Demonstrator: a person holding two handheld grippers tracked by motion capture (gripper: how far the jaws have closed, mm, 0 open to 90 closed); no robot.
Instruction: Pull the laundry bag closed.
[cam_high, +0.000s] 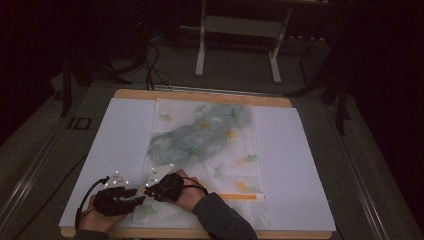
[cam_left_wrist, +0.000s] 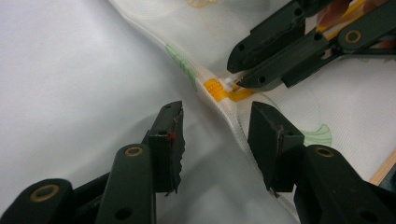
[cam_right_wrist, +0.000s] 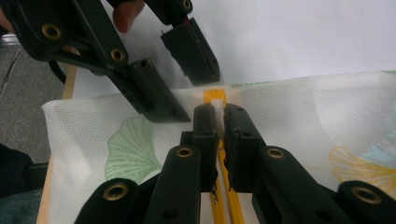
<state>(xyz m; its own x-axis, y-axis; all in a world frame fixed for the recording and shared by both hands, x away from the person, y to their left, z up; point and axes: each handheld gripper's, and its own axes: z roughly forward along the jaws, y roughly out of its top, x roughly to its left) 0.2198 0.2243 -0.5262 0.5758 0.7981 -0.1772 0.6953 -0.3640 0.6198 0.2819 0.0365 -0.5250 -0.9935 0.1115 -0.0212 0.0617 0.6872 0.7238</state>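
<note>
Right tool (cam_right_wrist: 220, 116) clamped on the white zipper pull (cam_left_wrist: 227, 84) at the end of the orange zipper (cam_right_wrist: 215, 96) — near corner of the leaf-print mesh bag (cam_high: 210, 145) on the worktop (cam_high: 295, 150). Left tool (cam_left_wrist: 217, 140) gapes wide, straddling the bag's edge just beside that pull.

two chunky black claws, left claw (cam_high: 134, 196) and right claw (cam_high: 146, 188), brass-ringed pivot screws on the jaw arms, grey three-cornered plates with white dots on top, black cables trailing, dark grey sleeve (cam_high: 225, 219) on the right
</note>
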